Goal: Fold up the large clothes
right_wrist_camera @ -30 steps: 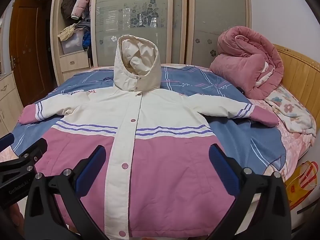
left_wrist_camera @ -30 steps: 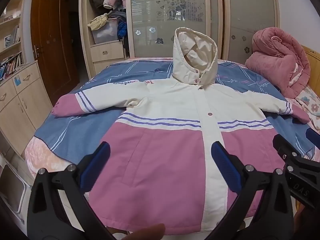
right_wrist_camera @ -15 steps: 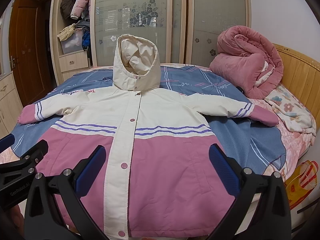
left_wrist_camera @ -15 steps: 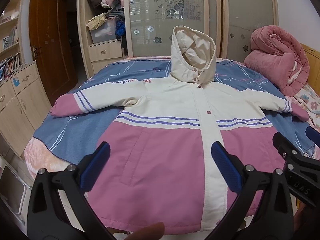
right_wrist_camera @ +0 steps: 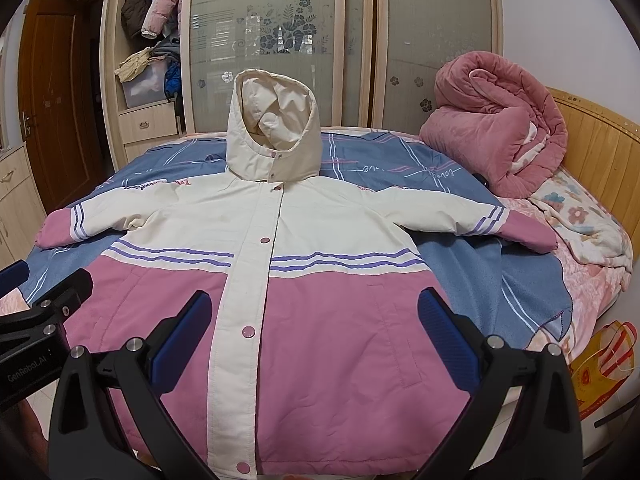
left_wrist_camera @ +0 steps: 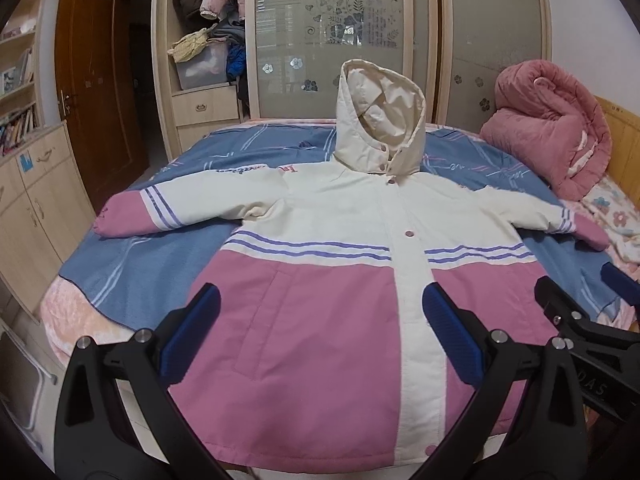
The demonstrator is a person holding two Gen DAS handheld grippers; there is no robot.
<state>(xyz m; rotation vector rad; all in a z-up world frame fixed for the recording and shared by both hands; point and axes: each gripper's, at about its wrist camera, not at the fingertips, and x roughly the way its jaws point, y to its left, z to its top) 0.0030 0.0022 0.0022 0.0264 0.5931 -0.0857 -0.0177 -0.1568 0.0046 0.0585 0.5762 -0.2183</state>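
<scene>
A large hooded jacket [left_wrist_camera: 320, 272] [right_wrist_camera: 320, 280], cream on top and pink below with purple stripes, lies flat and face up on the bed, buttoned, sleeves spread to both sides, hood standing up at the far end. My left gripper [left_wrist_camera: 320, 320] is open and empty, held above the jacket's hem on its left half. My right gripper [right_wrist_camera: 316, 320] is open and empty above the hem on the right half. Each gripper shows at the edge of the other's view.
The bed has a blue blanket [left_wrist_camera: 140, 256] [right_wrist_camera: 480, 272] under the jacket. A rolled pink quilt [left_wrist_camera: 552, 128] [right_wrist_camera: 500, 128] sits at the far right by the wooden headboard [right_wrist_camera: 600, 148]. A wardrobe [left_wrist_camera: 360, 40] stands behind, cabinets [left_wrist_camera: 32, 208] at left.
Both views have shifted slightly; the jacket sits a little lower and farther left in the left wrist view. The jacket has not moved and both grippers stay open.
</scene>
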